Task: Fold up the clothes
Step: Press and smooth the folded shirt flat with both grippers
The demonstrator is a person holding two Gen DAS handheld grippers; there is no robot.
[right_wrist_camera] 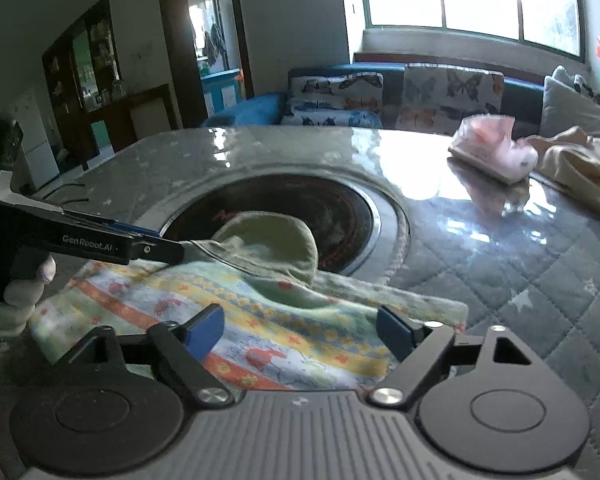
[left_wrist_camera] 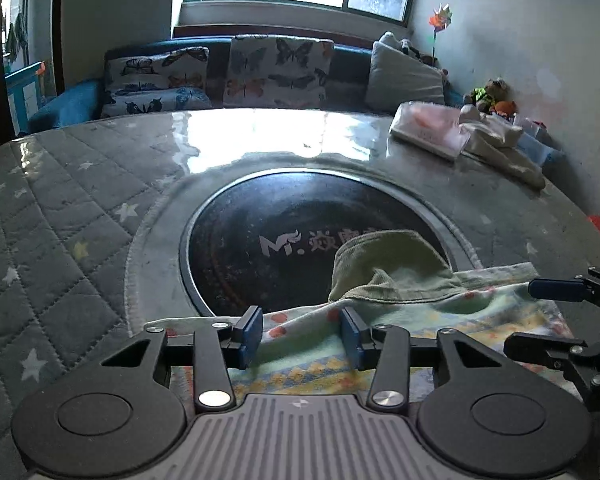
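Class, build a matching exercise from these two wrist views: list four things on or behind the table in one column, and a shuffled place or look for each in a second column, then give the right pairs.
Things
1. patterned garment
2. olive hood
3. pink folded cloth
4. butterfly cushions

Descriptions
A. on the sofa behind the table
B. far right part of the table
C. lying over the dark round inset
D. spread flat at the near edge, striped and colourful

Pairs: 1-D, 2-C, 3-B, 4-A

Garment (right_wrist_camera: 260,320) on table (right_wrist_camera: 520,264) front edge, overlapping round insert (right_wrist_camera: 340,208), folded clothes (right_wrist_camera: 496,152) far right.
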